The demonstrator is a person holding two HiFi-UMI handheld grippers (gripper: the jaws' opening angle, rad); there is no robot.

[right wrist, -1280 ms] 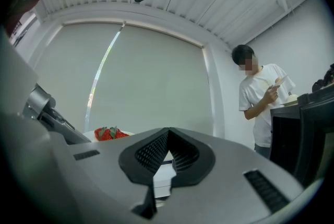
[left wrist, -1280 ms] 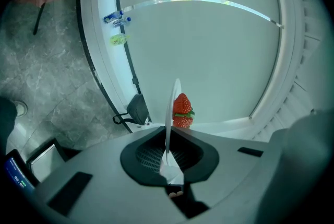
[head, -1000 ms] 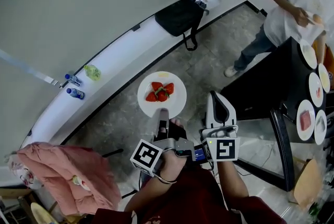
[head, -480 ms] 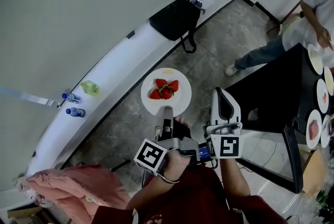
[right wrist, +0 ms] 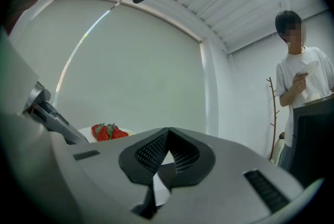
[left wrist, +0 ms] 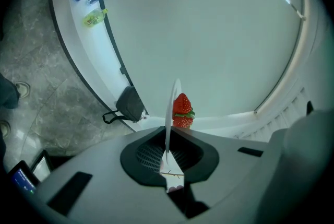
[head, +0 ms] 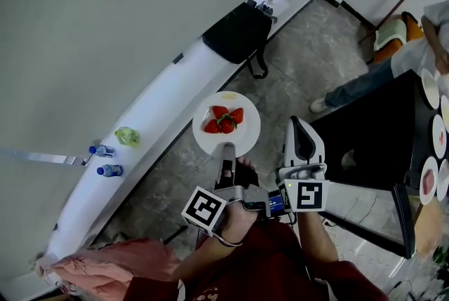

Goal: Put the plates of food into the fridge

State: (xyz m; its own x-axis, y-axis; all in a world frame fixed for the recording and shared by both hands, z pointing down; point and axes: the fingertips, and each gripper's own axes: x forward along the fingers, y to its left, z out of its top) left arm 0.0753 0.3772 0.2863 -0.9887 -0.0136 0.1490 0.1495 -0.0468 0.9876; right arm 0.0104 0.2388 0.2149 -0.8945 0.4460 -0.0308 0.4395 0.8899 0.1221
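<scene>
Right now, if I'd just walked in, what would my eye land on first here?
Most likely the red strawberries on the white plate, held in mid-air over the grey floor, its near rim pinched by the left gripper. Next, the right gripper beside it, jaws together and empty. At the far right stands a black table with more plates, and a person beside it.

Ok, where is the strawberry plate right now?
Centre of the head view: the plate of strawberries is clamped by its near rim in the left gripper, held over the stone floor beside the white ledge, with the black bag just beyond.
</scene>
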